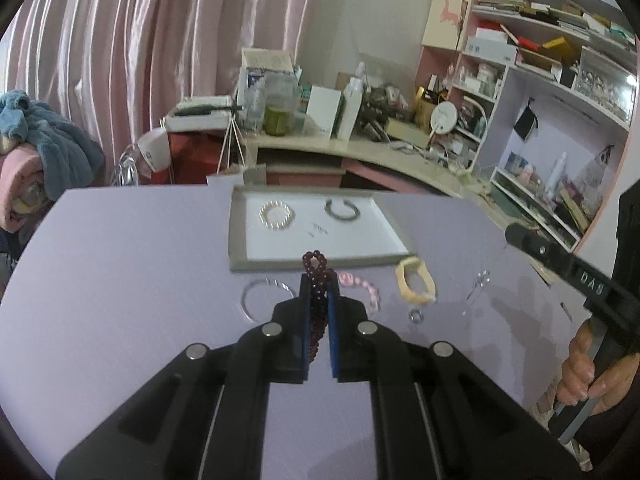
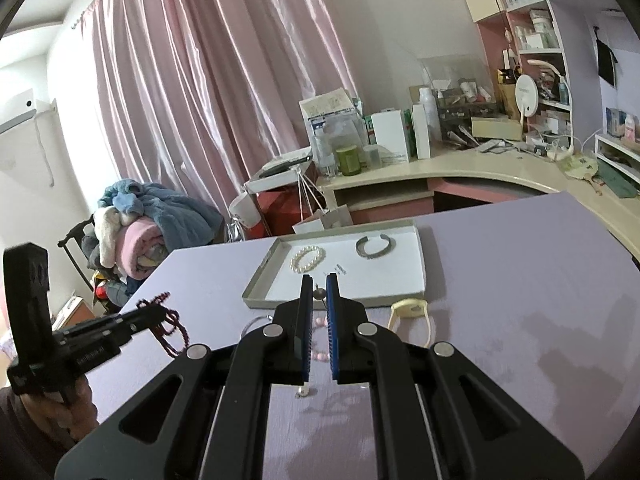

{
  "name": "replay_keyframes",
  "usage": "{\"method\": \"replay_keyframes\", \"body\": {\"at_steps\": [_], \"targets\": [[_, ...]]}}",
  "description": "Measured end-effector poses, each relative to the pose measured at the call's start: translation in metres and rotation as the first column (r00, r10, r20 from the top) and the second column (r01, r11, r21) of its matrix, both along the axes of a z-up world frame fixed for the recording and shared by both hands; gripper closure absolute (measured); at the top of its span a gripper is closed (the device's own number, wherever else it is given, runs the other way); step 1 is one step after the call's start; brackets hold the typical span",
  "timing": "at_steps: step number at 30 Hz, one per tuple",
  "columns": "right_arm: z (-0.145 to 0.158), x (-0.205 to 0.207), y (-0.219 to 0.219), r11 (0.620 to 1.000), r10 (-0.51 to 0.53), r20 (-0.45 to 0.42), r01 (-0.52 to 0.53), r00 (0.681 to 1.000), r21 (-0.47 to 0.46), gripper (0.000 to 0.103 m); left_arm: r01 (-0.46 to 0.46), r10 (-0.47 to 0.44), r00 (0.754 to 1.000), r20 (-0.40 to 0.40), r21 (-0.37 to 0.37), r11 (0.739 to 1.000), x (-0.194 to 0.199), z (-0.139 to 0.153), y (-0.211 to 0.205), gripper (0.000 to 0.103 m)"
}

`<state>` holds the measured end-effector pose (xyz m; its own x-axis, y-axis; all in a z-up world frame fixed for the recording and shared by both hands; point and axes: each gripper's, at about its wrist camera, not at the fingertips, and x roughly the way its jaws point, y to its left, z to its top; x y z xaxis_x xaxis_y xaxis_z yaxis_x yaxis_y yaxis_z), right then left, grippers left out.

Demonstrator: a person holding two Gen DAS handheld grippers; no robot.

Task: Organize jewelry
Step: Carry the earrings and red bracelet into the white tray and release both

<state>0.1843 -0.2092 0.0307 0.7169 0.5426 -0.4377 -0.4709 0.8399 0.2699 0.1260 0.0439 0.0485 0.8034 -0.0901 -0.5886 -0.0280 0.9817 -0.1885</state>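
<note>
Two claws are up over the lilac counter (image 1: 120,264), and each is clenched on something. The left claw (image 1: 319,284) grips a dark red beaded bracelet (image 1: 316,276), whose strand runs lengthwise between the blue pads, one loop poking out past the tips and the rest hanging down behind them. Straight ahead of that claw, just beyond its tips, lies the shallow grey cardboard tray with a white floor (image 1: 240,240), its long side across the view. A white pearl bracelet (image 1: 276,216) and a silver open cuff (image 1: 341,209) already rest at the tray's far side, leaving the near half bare. So the likely move is a short carry forward and down onto that bare patch. The right claw (image 2: 319,286) pinches a small metal stud earring (image 2: 319,293) and also points at the tray's near edge. A yellow bangle (image 1: 415,285), a pink bead bracelet (image 1: 360,286) and a clear ring-shaped bangle (image 1: 264,296) lie on the counter in front of the tray.
</note>
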Motion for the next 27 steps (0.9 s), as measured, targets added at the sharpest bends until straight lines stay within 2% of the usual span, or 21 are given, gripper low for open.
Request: {"method": "replay_keyframes", "body": {"at_steps": [6, 14, 27], "targets": [[0.014, 0.013, 0.005, 1.0, -0.007, 0.04, 0.007, 0.999, -0.002, 0.096, -0.009, 0.008, 0.999, 0.04, 0.013, 1.0, 0.013, 0.023, 0.007, 0.095], [0.029, 0.038, 0.01, 1.0, -0.019, 0.082, 0.02, 0.996, -0.005, 0.096, -0.015, 0.014, 0.998, 0.067, 0.016, 1.0, 0.039, 0.039, 0.014, 0.095], [0.038, 0.084, 0.027, 0.999, -0.013, 0.107, 0.017, 0.994, -0.037, 0.096, -0.006, 0.006, 0.997, 0.071, -0.001, 1.0, 0.086, 0.044, 0.026, 0.095]]}}
